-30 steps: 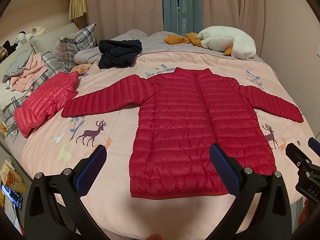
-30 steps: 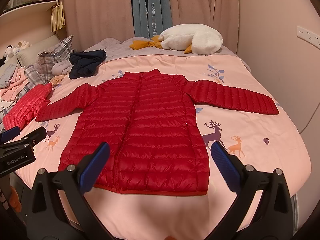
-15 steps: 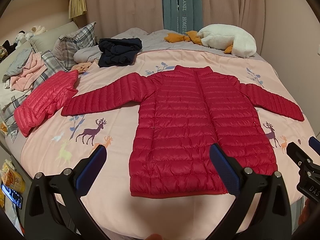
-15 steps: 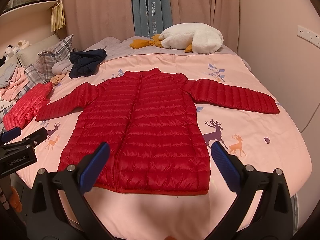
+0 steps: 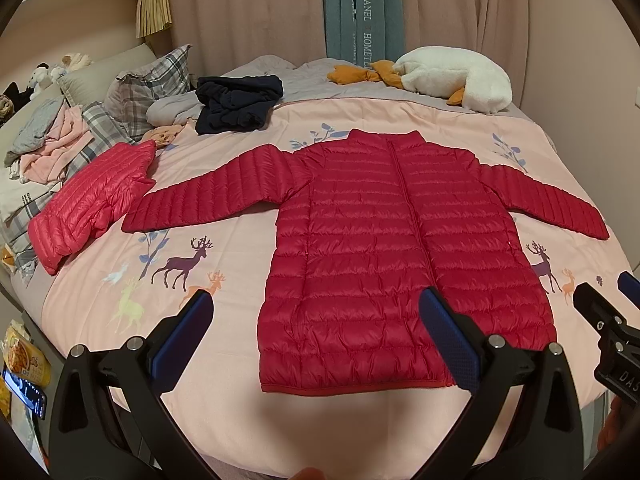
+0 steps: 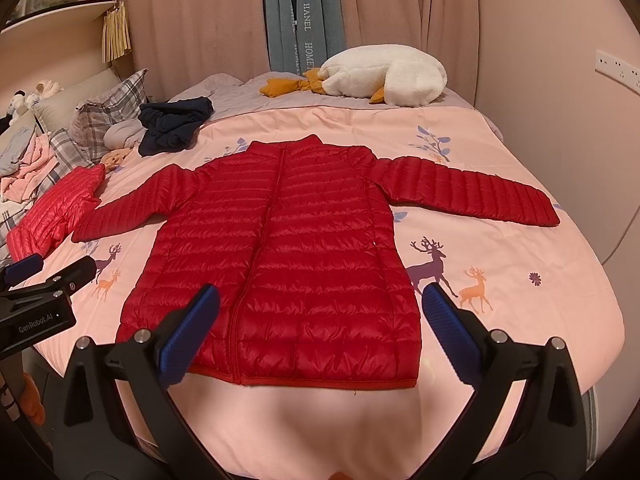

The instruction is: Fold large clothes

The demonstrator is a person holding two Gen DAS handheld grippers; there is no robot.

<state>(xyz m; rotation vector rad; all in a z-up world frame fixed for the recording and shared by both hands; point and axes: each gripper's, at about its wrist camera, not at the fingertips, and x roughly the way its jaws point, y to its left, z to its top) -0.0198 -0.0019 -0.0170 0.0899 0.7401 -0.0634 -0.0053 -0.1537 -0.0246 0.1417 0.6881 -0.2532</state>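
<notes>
A red quilted puffer jacket (image 5: 400,248) lies flat and zipped on the pink bed cover (image 5: 224,368), collar far, hem near, both sleeves spread out. It also shows in the right wrist view (image 6: 288,256). My left gripper (image 5: 316,320) is open and empty, held above the hem at the bed's near edge. My right gripper (image 6: 320,316) is open and empty, also over the hem. The right gripper's tip (image 5: 608,320) shows at the right edge of the left wrist view. The left gripper (image 6: 44,292) shows at the left edge of the right wrist view.
A folded coral puffer jacket (image 5: 88,204) lies left of the left sleeve. A dark navy garment (image 5: 236,104), plaid pillows (image 5: 148,88) and a pile of clothes (image 5: 44,140) sit at far left. A white plush goose (image 5: 452,80) lies at the far side. A wall (image 6: 580,128) stands right.
Both grippers have drifted slightly, so the jacket sits a little lower in the views. The jacket has not moved. Both grippers stay open.
</notes>
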